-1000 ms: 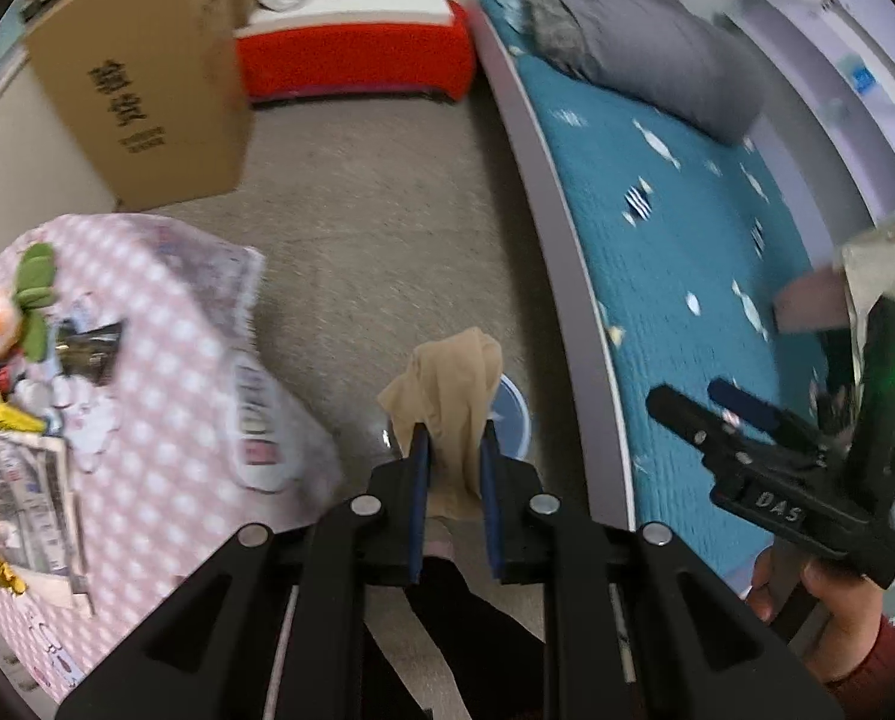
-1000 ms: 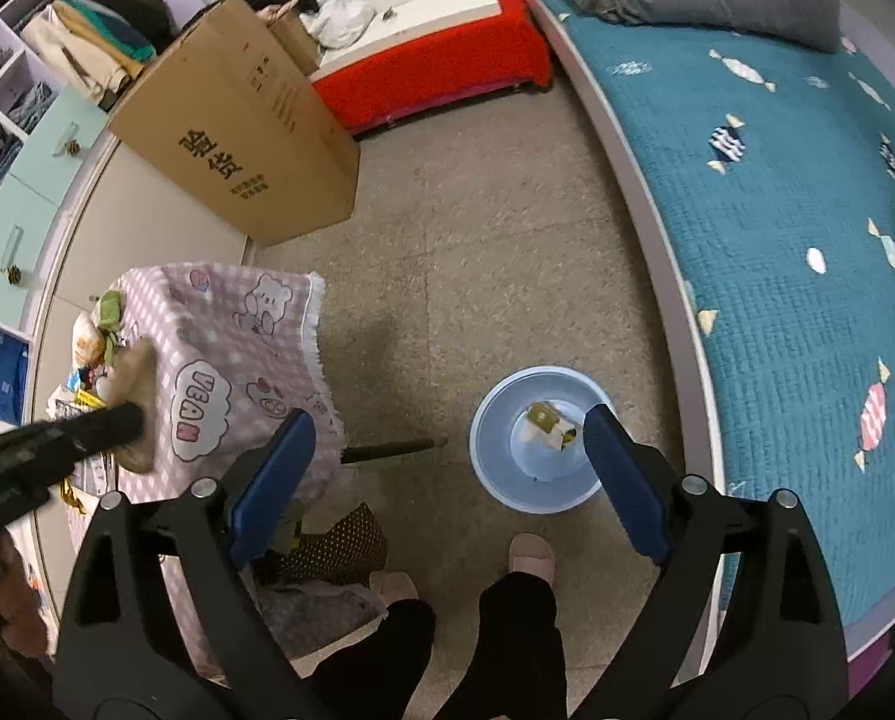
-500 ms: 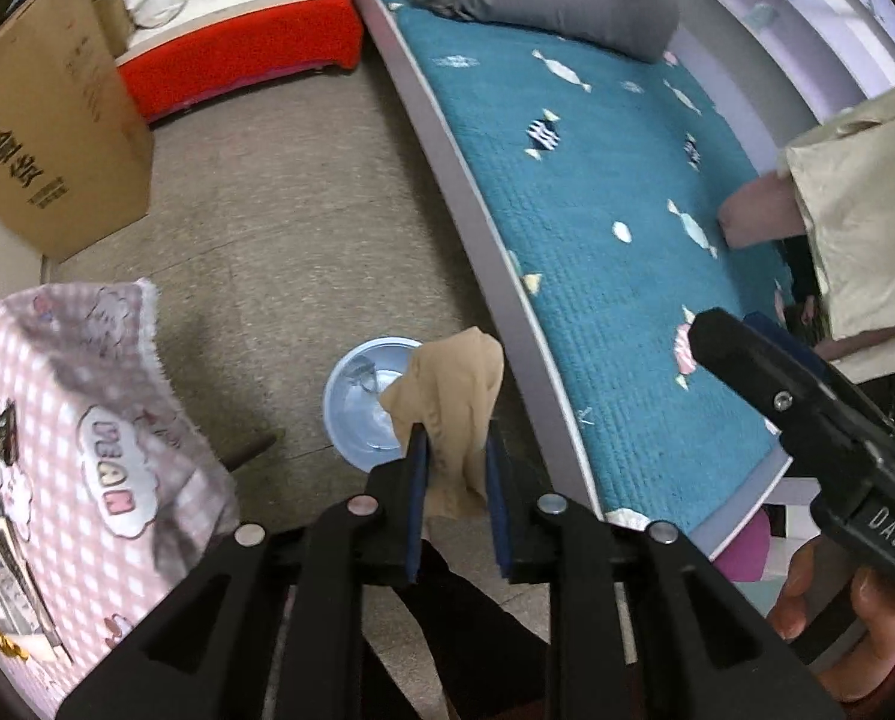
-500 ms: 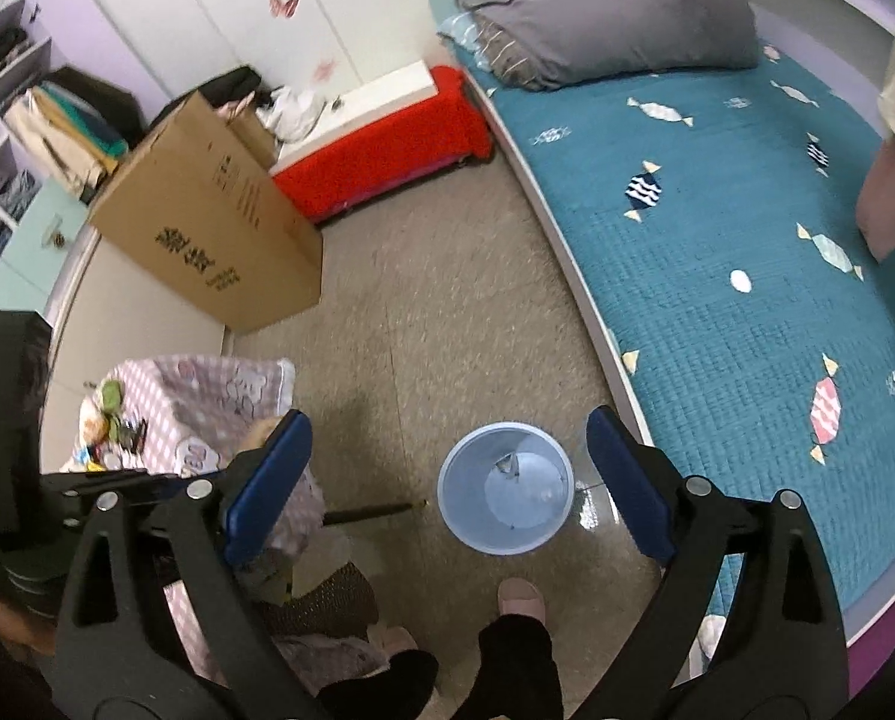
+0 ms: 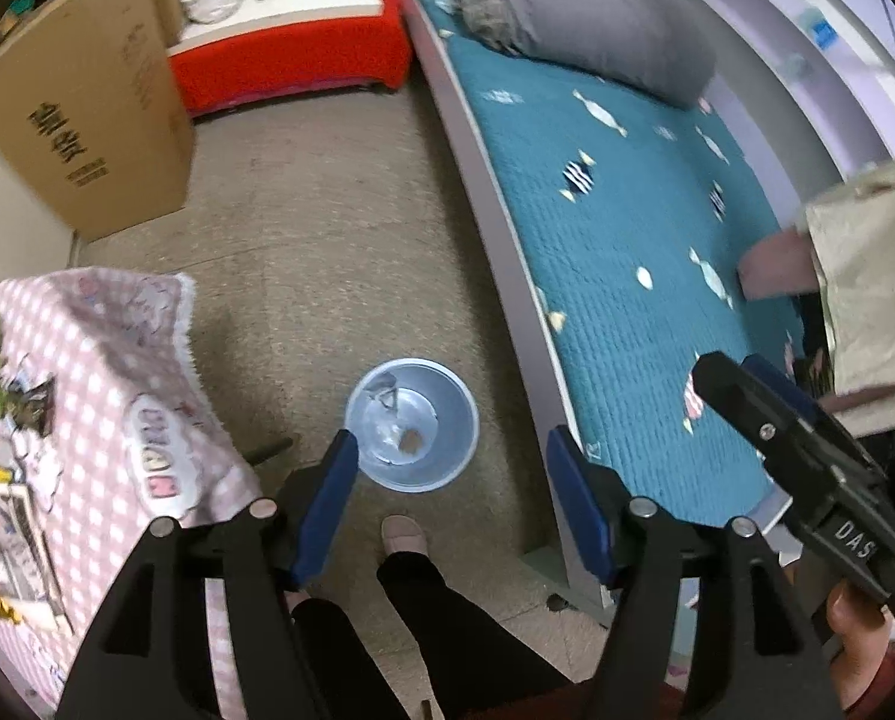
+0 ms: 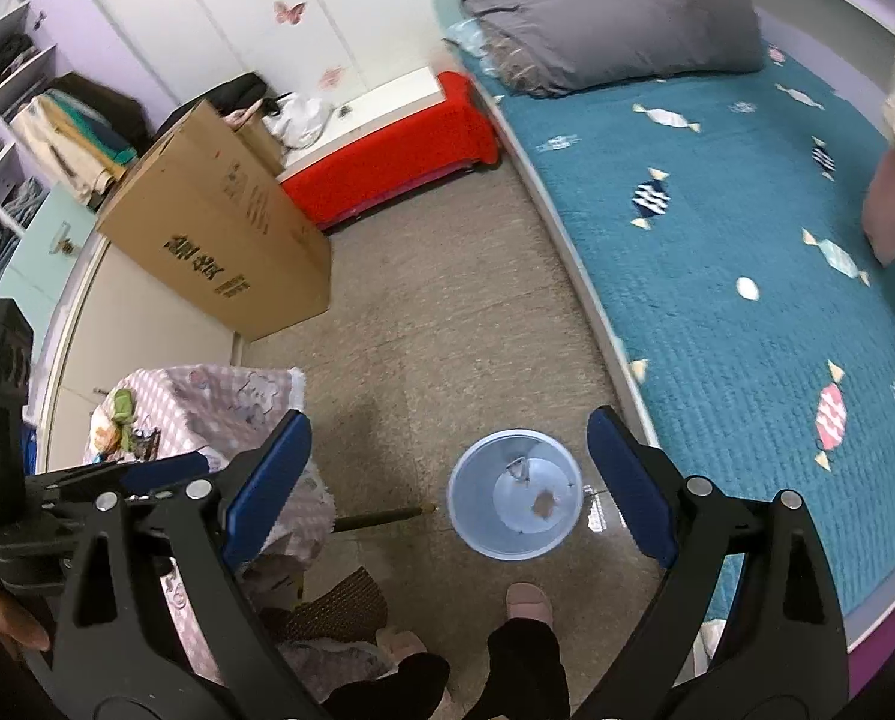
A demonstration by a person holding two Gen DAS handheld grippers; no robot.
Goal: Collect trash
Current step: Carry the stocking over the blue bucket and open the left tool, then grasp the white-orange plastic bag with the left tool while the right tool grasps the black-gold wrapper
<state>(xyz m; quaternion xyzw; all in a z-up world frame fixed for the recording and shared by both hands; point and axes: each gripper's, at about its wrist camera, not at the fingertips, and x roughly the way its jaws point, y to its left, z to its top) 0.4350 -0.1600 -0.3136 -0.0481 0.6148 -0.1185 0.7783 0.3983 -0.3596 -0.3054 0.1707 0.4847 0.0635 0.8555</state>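
Left gripper [image 5: 453,468] above round pale-blue plastic bin [image 5: 413,425] on speckled beige floor [image 5: 339,240], blue-padded jaws opening, nothing between them; small tan scrap of trash [image 5: 411,438] lying inside bin, beside teal quilted bed [image 5: 627,252]; right gripper [image 6: 447,474] spread wide and empty; pink slippered foot [image 6: 526,599] near bin

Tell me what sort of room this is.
Most likely a bedroom: a bed with a teal cover and grey duvet, shelves of folded clothes, and a small bin on the floor.
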